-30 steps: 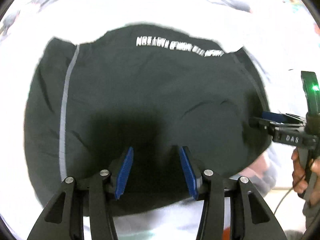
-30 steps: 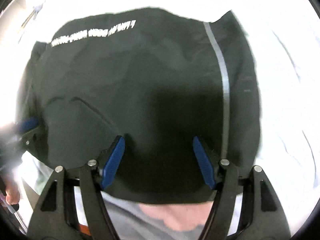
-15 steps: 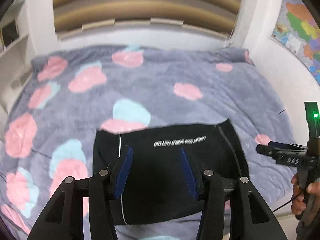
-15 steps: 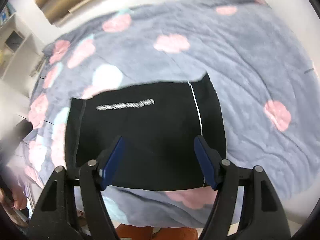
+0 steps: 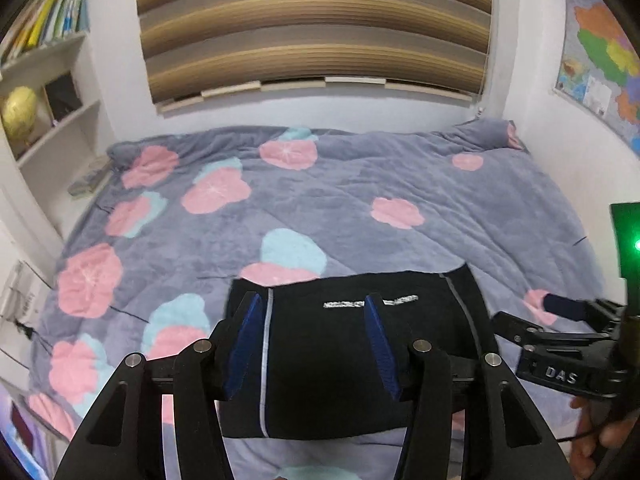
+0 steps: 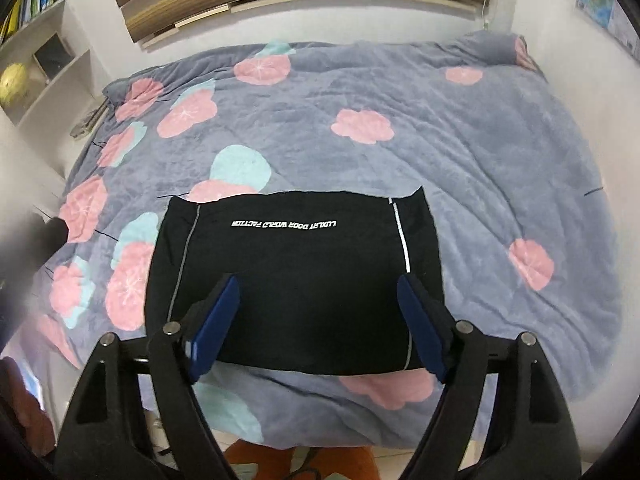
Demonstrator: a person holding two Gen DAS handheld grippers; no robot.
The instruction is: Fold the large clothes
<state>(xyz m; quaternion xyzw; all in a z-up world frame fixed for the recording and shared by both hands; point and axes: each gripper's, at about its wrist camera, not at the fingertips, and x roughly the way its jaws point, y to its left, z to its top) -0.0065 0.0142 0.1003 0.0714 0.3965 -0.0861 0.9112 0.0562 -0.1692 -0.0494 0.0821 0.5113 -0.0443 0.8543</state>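
Black garment (image 6: 296,280), folded into a neat rectangle with white lettering and pale side stripes up, lying flat near the front edge of the flowered bedspread (image 6: 460,152). Folding apparently done; perhaps only putting away left. Left gripper (image 5: 312,340) unclenched, nothing between the blue pads, jaws lately widening. Right gripper (image 6: 320,320) likewise spread wide and empty above the garment, jaws lately widening too.

"LUXURY DOOR WORLD FACTION" upside down on black garment (image 6: 296,280); "DAS" on right gripper (image 5: 520,318)
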